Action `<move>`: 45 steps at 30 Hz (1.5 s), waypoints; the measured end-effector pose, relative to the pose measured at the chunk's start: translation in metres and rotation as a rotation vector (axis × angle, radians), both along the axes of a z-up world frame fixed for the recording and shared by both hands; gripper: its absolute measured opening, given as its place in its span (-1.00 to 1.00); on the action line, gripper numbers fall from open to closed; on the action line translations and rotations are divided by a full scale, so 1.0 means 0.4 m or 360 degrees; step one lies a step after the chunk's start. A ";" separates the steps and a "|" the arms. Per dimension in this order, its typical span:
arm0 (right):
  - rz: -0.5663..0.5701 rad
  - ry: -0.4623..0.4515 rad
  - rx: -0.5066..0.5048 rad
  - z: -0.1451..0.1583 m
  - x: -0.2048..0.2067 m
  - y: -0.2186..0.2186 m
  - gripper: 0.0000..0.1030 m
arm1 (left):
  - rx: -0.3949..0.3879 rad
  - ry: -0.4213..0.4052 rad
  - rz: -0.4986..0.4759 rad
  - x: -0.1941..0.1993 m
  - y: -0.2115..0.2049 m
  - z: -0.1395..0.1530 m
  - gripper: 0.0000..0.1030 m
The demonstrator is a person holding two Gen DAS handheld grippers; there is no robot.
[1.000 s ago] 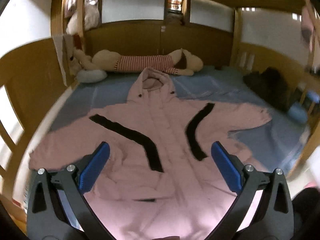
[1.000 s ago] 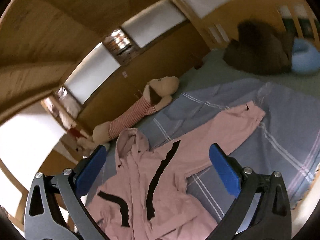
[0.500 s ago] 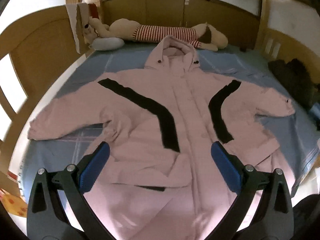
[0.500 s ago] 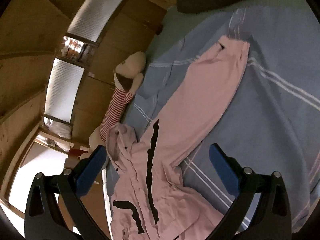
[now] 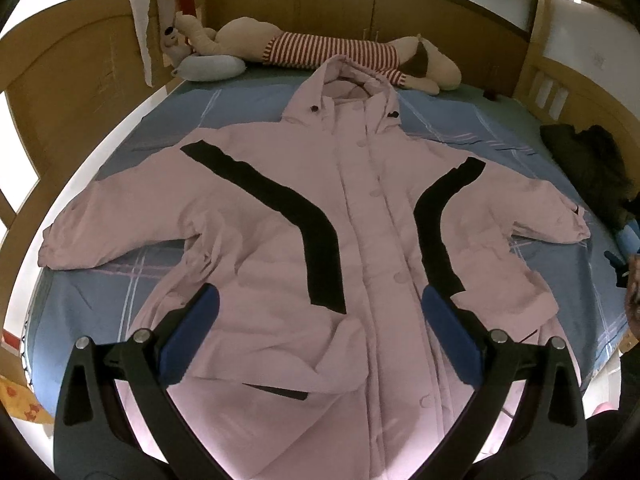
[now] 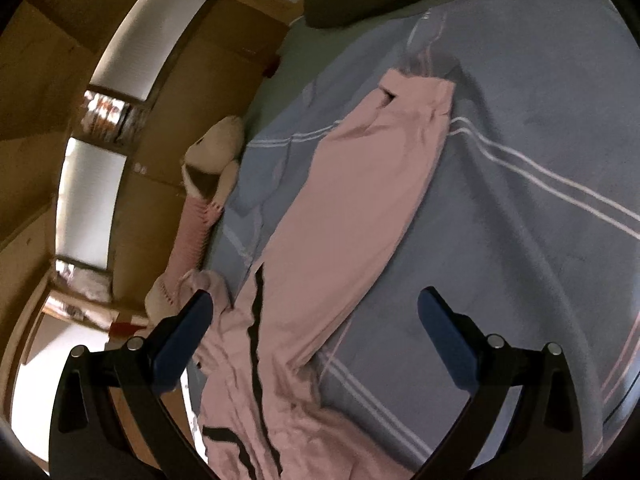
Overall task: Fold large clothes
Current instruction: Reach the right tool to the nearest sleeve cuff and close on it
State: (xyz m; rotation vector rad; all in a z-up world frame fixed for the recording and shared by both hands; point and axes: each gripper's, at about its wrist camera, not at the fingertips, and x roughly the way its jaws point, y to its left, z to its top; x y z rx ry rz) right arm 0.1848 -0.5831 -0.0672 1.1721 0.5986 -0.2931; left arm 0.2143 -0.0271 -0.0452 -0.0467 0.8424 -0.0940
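A large pink hooded coat (image 5: pixel 360 216) with two black diagonal stripes lies face up and spread out on a blue plaid bed sheet (image 5: pixel 104 280), sleeves stretched to both sides. My left gripper (image 5: pixel 320 320) hovers open above the coat's lower front, nothing between its blue pads. In the right wrist view the coat's sleeve (image 6: pixel 352 216) runs diagonally across the sheet toward its cuff (image 6: pixel 416 96). My right gripper (image 6: pixel 316 320) is open above the sleeve near the armpit, holding nothing.
A long plush dog in a striped shirt (image 5: pixel 328 50) and a pale blue cushion (image 5: pixel 212 68) lie along the headboard. A dark garment (image 5: pixel 588 160) is piled at the bed's right side. Wooden bed rails (image 5: pixel 60 92) surround the mattress.
The left view has tilted further down and closer over the coat. The right gripper has swung down and rolled toward the coat's sleeve. Both grippers stayed open.
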 end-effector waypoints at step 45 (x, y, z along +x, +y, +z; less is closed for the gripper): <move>-0.0196 -0.0057 0.0048 -0.259 0.170 -0.247 0.97 | 0.0048 0.0103 -0.0060 0.035 -0.020 -0.055 0.96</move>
